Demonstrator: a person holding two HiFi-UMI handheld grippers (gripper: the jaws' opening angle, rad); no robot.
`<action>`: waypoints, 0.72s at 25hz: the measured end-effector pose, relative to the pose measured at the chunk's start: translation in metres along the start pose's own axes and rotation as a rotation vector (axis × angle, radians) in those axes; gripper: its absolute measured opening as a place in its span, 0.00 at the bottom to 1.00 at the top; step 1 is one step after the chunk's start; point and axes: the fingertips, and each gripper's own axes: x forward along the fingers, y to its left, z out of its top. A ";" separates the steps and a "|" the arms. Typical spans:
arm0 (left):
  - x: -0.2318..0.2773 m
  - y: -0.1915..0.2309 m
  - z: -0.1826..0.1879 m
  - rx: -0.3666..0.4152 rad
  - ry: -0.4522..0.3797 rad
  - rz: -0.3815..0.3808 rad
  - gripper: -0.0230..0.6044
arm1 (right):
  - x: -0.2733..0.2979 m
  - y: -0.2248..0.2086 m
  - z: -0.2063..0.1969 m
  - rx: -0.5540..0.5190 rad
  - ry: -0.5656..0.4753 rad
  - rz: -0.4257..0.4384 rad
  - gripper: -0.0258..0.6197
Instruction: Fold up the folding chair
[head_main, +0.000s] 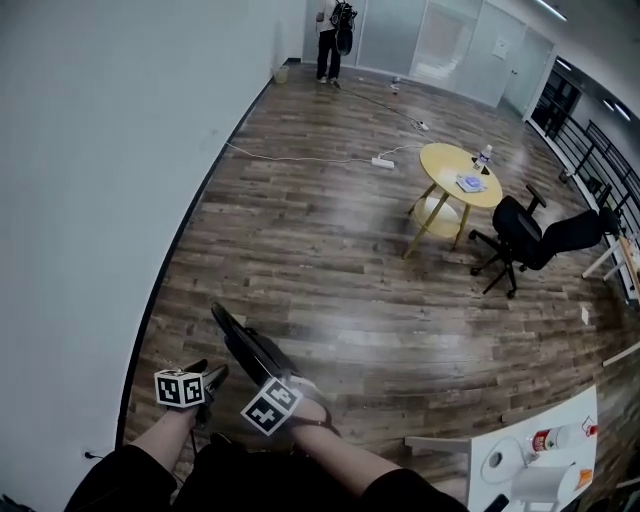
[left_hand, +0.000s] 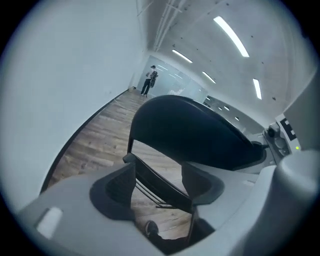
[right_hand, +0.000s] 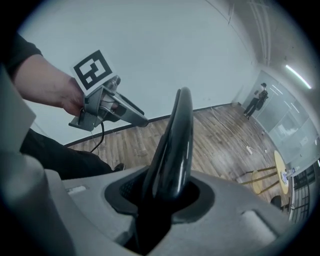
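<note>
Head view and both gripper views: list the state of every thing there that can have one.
folding chair: looks folded flat, held upright
right gripper: shut on the folding chair's edge
left gripper: open, gripping nothing
office chair: standing on its wheels, unoccupied
round yellow table: upright
bottle: upright on the table

No word, number or brand can be read anywhere. The white cube (head_main: 181, 388) on the left tool (head_main: 213, 377) and its twin (head_main: 271, 406) on the right tool (right_hand: 161, 192) bear black square code patterns, not letters. The clear plastic bottle (head_main: 560, 437) near the right edge of the white desk (head_main: 578, 408) has a red label, possibly printed, too small to read. So is the flat blue-and-white item (head_main: 470, 183) at the round yellow desk's (head_main: 440, 158) right edge.
</note>
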 end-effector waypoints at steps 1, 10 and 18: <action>-0.005 -0.002 0.004 0.050 0.000 -0.004 0.50 | 0.000 0.002 0.000 0.000 -0.001 0.001 0.23; -0.027 -0.009 0.068 0.522 -0.041 -0.062 0.52 | -0.014 -0.011 -0.008 0.129 -0.035 -0.006 0.20; -0.026 -0.037 0.115 0.988 -0.107 -0.264 0.56 | -0.022 -0.029 -0.022 0.227 -0.032 -0.006 0.17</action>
